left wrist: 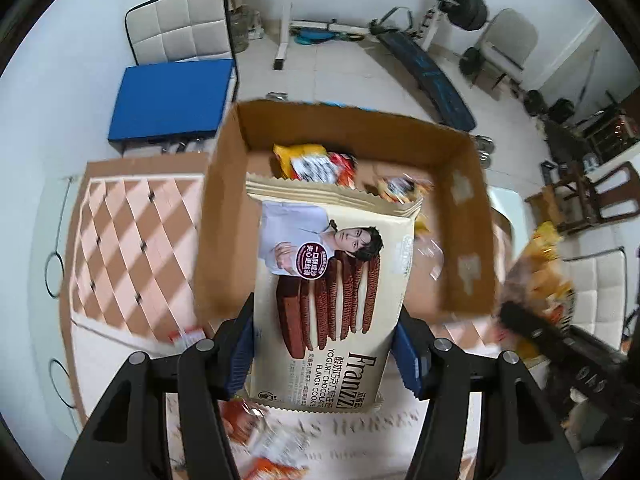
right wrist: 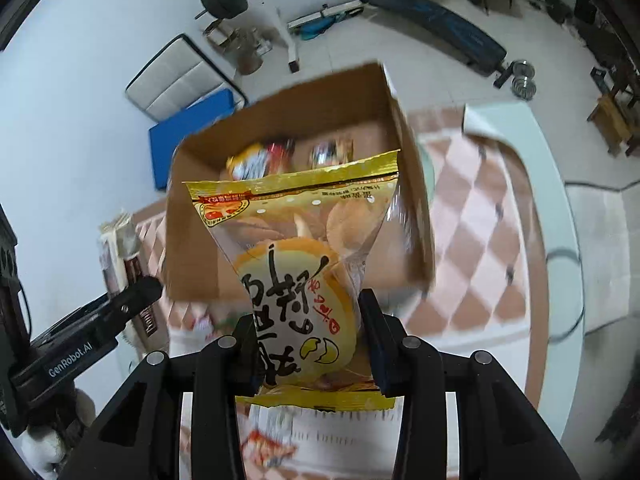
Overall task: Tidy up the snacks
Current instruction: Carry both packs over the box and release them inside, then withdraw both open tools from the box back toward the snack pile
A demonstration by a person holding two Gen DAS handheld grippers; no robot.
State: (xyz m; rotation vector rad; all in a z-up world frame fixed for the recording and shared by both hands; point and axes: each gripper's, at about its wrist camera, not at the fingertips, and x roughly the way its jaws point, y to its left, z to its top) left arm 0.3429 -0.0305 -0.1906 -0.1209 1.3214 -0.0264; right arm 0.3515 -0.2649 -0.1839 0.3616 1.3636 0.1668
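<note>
Left wrist view: both packs in grip above the cardboard box (left wrist: 460, 216).
Left gripper (left wrist: 324, 356) clamps the cookie pack (left wrist: 328, 280); right gripper (right wrist: 308, 344) pinches the yellow cake bag (right wrist: 296, 264). Box already holds small snack packets (left wrist: 316, 164) at its far wall. Advice: clear the near wall fully, lower each pack onto bare floor, release one at a time.

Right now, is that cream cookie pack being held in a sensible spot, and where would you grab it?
Yes, I think so. The left gripper clamps the cookie pack across its narrow width near the bottom end, coming from below. The pack is flat and stiff-looking, so pinching its two long edges should keep it from folding over the cardboard box.
</note>
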